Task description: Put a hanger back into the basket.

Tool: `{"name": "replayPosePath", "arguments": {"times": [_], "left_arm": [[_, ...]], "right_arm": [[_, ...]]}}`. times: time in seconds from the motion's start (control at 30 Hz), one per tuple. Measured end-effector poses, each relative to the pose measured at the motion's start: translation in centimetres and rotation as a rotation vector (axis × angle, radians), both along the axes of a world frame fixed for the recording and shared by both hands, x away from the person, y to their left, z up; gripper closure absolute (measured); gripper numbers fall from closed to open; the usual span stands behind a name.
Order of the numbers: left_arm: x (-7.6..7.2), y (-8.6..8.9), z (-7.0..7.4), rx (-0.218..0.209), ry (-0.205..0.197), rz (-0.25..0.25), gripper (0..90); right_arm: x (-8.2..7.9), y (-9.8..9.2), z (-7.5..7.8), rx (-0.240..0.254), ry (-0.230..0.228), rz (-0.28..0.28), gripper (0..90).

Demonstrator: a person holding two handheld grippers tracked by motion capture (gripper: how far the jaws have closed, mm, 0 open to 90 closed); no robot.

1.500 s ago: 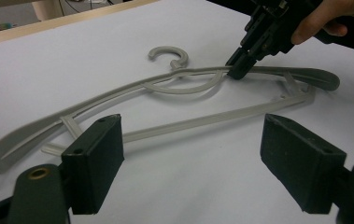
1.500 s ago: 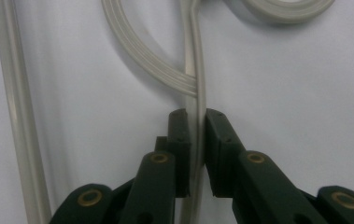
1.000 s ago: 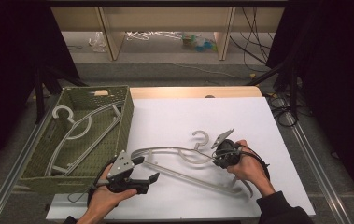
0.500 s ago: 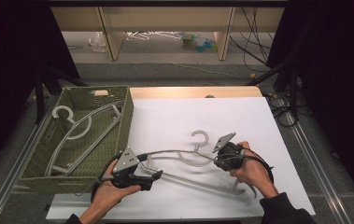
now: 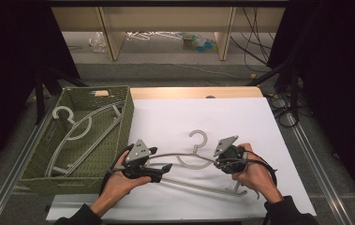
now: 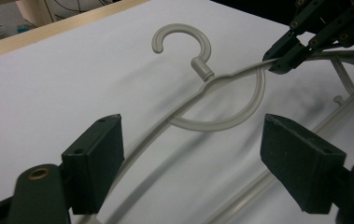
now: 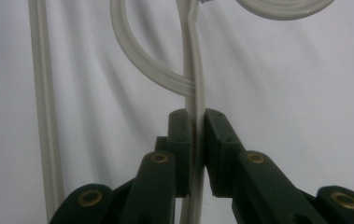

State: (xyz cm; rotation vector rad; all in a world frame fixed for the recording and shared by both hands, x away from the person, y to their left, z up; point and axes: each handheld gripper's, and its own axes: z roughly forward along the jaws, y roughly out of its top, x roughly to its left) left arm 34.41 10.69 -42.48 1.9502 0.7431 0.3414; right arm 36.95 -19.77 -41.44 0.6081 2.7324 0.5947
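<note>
1. On the table, a white sheet (image 5: 240,117) covers most of the top.
2. Off to the left sits a green woven basket (image 5: 123,123) with a couple of pale hangers (image 5: 79,133) lying inside.
3. The grey hanger (image 5: 198,161) is near the front of the sheet, between both hands, hook pointing away.
4. Left gripper (image 5: 159,172) has its jaws spread wide around the hanger's arm, not gripping it.
5. Right gripper (image 5: 218,164) is pinched tight on the hanger's other arm, just beside the hook.

White sheet (image 5: 240,117) beyond the hanger (image 5: 191,161) lies open — basket (image 5: 127,123) walls the left.
</note>
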Motion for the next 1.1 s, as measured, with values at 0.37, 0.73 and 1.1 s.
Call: {"name": "replayPosePath", "arguments": {"times": [0.37, 0.73, 1.1], "left_arm": [[2.7, -2.4, -0.4, 0.061, 0.039, -0.074, 28.4], [4.4, -4.8, -1.0, 0.163, 0.043, -0.15, 38.1], [4.8, -5.9, -0.9, 0.242, -0.018, -0.228, 59.6]], "right_arm": [[-0.7, 0.4, 1.2, -0.008, -0.052, 0.053, 82.1], [-1.3, 0.3, 2.3, -0.017, -0.085, 0.084, 82.1], [-1.5, 0.3, 2.8, -0.025, -0.082, 0.102, 82.1]]}}
